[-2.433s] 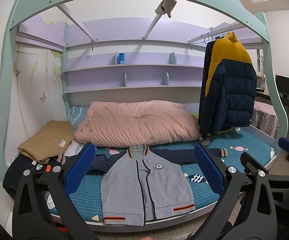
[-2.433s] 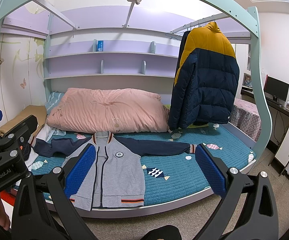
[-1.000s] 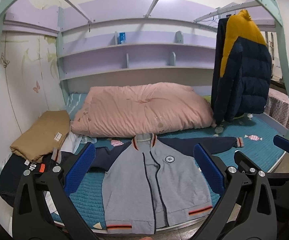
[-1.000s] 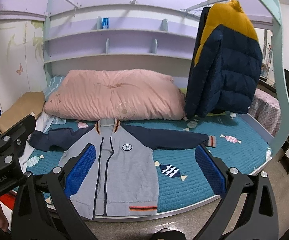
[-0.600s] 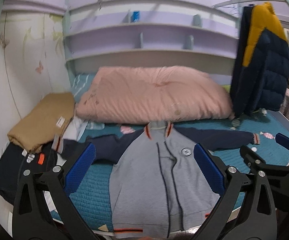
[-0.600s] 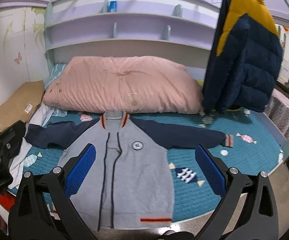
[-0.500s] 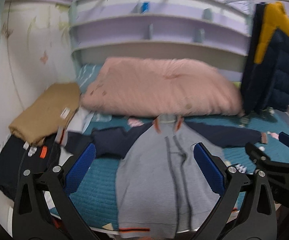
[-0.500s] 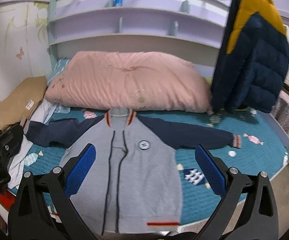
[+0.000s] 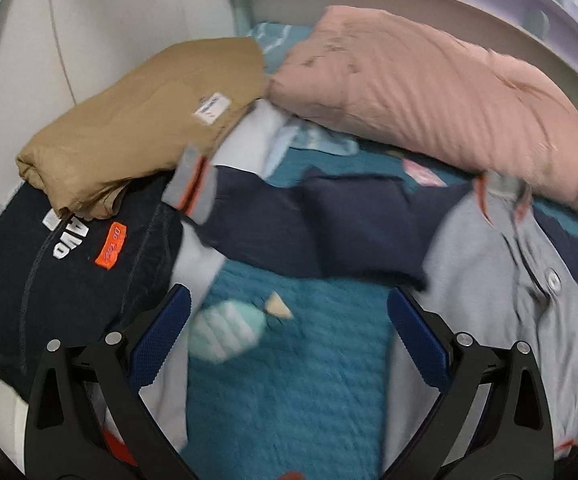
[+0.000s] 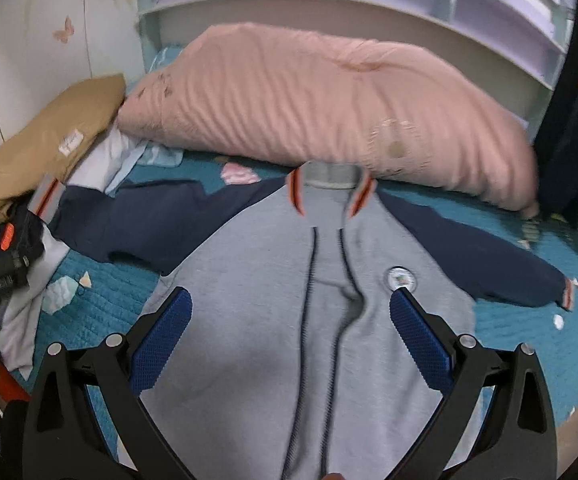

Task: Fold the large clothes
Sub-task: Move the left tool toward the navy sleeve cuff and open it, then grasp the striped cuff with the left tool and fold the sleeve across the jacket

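The grey zip-front jacket w/ navy sleeves (image 10: 273, 300) is laid flat, front up, on the teal quilted bedspread (image 9: 289, 380), collar toward the pink duvet (image 10: 329, 108); its long axis is run straight ahead of the right gripper (image 10: 289, 336), which is held spread & empty over the body. The left gripper (image 9: 289, 336), likewise spread & empty, is aimed over bare quilt just short of the jacket's navy sleeve (image 9: 309, 232), so that sleeve is judged nearest to it; its striped cuff (image 9: 193, 188) by the folded tan garment (image 9: 141, 120) is shown close only in the left view, the opposite sleeve only in the right view.

The left gripper (image 9: 287, 330) and the right gripper (image 10: 289, 330) are each held forward and angled downward, jaws spread wide apart with nothing between the blue pads (image 9: 160, 334), while the left gripper's black body shows at the right view's left edge.
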`<state>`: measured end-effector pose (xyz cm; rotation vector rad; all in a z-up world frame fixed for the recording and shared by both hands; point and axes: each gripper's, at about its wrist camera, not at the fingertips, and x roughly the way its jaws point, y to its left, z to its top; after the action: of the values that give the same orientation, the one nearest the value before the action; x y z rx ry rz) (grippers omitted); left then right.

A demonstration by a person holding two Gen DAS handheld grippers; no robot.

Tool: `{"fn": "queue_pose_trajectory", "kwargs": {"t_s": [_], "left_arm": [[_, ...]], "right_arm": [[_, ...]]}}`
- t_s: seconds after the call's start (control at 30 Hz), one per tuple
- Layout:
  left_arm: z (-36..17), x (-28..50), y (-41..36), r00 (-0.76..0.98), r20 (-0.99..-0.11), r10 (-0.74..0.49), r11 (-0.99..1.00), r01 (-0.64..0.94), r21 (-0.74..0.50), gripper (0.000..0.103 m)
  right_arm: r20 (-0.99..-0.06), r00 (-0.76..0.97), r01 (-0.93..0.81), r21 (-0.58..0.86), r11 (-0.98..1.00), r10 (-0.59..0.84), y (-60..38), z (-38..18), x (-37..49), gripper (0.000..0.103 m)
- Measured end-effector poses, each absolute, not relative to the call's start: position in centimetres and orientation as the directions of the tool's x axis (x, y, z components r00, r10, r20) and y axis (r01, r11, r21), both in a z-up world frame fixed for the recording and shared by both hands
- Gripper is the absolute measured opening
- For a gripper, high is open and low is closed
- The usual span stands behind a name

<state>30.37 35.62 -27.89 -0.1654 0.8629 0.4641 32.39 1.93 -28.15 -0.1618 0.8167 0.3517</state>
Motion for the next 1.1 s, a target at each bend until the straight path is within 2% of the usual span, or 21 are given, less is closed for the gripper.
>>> {"fn": "queue_pose_trajectory", "kwargs": {"t_s": [0.07, 0.2, 0.27, 0.3, 0.33, 0.37, 0.43, 0.5, 0.53, 0.6, 0.63, 0.67, 0.7, 0.73, 0.77, 0.83, 0.9, 0.93, 0.97, 1.03, 1.1], "left_arm": [[-28.8, 31.2, 37.9, 0.555, -0.770, 0.313, 0.874, -0.485, 0.006, 0.098], [-29.9, 33.0, 41.4, 0.537, -0.764, 0.358, 0.838, -0.545, 0.009, 0.098], [-30.4, 33.9, 43.2, 0.537, -0.752, 0.383, 0.821, -0.571, 0.010, 0.098], [-30.6, 34.2, 43.8, 0.540, -0.748, 0.386, 0.818, -0.575, 0.006, 0.098], [-30.9, 34.7, 44.5, 0.543, -0.744, 0.389, 0.813, -0.582, 0.000, 0.098], [-31.1, 35.0, 45.0, 0.545, -0.743, 0.389, 0.814, -0.581, -0.001, 0.098], [-31.8, 36.1, 45.9, 0.540, -0.742, 0.398, 0.816, -0.578, 0.017, 0.098], [-32.3, 36.7, 46.4, 0.549, -0.734, 0.399, 0.823, -0.568, 0.023, 0.098], [-32.4, 37.0, 46.6, 0.556, -0.730, 0.398, 0.828, -0.560, 0.025, 0.098], [-32.3, 37.3, 46.6, 0.575, -0.709, 0.409, 0.833, -0.552, 0.033, 0.098], [-32.7, 37.7, 46.8, 0.578, -0.708, 0.406, 0.841, -0.540, 0.041, 0.095], [-32.8, 37.7, 46.9, 0.575, -0.706, 0.414, 0.841, -0.539, 0.054, 0.074], [-33.0, 37.8, 47.3, 0.574, -0.705, 0.417, 0.838, -0.542, 0.054, 0.064], [-33.2, 37.6, 47.9, 0.588, -0.716, 0.377, 0.845, -0.535, 0.005, 0.051], [-33.4, 37.4, 48.4, 0.598, -0.723, 0.346, 0.844, -0.535, -0.039, 0.044], [-34.1, 37.3, 48.9, 0.602, -0.739, 0.303, 0.848, -0.523, -0.079, 0.042], [-34.8, 37.7, 48.9, 0.577, -0.754, 0.313, 0.853, -0.520, -0.043, 0.040], [-35.0, 37.8, 48.8, 0.569, -0.759, 0.318, 0.854, -0.520, -0.032, 0.031], [-35.1, 37.9, 48.8, 0.565, -0.762, 0.317, 0.854, -0.519, -0.030, 0.015], [-34.9, 37.7, 48.8, 0.588, -0.753, 0.297, 0.855, -0.514, -0.065, 0.014], [-33.9, 37.0, 48.2, 0.623, -0.733, 0.271, 0.862, -0.496, -0.103, 0.013]], "right_arm": [[-0.741, 0.626, -0.374, -0.010, 0.927, 0.244, 3.1, -29.1, 33.3, 0.087], [-0.751, 0.609, -0.387, -0.002, 0.922, 0.254, 5.6, -30.9, 35.4, 0.085], [-0.751, 0.603, -0.403, 0.003, 0.915, 0.269, 6.8, -32.0, 36.2, 0.078], [-0.750, 0.602, -0.405, 0.009, 0.914, 0.274, 7.3, -32.5, 36.6, 0.077], [-0.753, 0.596, -0.406, 0.017, 0.914, 0.279, 7.8, -33.0, 36.9, 0.073], [-0.761, 0.583, -0.409, 0.028, 0.912, 0.285, 8.3, -33.6, 37.3, 0.063], [-0.779, 0.551, -0.404, 0.067, 0.912, 0.301, 9.2, -35.0, 38.4, 0.056], [-0.792, 0.522, -0.397, 0.102, 0.912, 0.316, 9.9, -36.2, 39.2, 0.044], [-0.791, 0.520, -0.394, 0.113, 0.912, 0.322, 10.2, -36.6, 39.4, 0.040], [-0.797, 0.506, -0.398, 0.123, 0.909, 0.329, 11.0, -37.4, 39.9, 0.040], [-0.797, 0.498, -0.399, 0.138, 0.907, 0.341, 11.3, -37.7, 40.0, 0.040], [-0.797, 0.495, -0.399, 0.144, 0.905, 0.345, 11.5, -38.0, 40.2, 0.040], [-0.800, 0.490, -0.405, 0.144, 0.903, 0.347, 12.0, -38.3, 40.3, 0.040], [-0.797, 0.488, -0.408, 0.152, 0.900, 0.356, 12.2, -38.5, 40.3, 0.040], [-0.794, 0.485, -0.413, 0.161, 0.896, 0.366, 12.5, -38.7, 40.4, 0.040], [-0.793, 0.477, -0.421, 0.173, 0.890, 0.380, 13.1, -39.1, 40.6, 0.040], [-0.793, 0.471, -0.426, 0.180, 0.887, 0.387, 13.7, -39.5, 40.9, 0.040], [-0.794, 0.468, -0.423, 0.184, 0.887, 0.388, 13.9, -39.8, 41.0, 0.040], [-0.791, 0.463, -0.419, 0.202, 0.885, 0.400, 13.9, -39.9, 41.2, 0.040], [-0.789, 0.454, -0.411, 0.227, 0.883, 0.414, 14.1, -40.2, 41.4, 0.040], [-0.787, 0.445, -0.412, 0.244, 0.878, 0.428, 14.3, -40.5, 41.6, 0.034]]}}
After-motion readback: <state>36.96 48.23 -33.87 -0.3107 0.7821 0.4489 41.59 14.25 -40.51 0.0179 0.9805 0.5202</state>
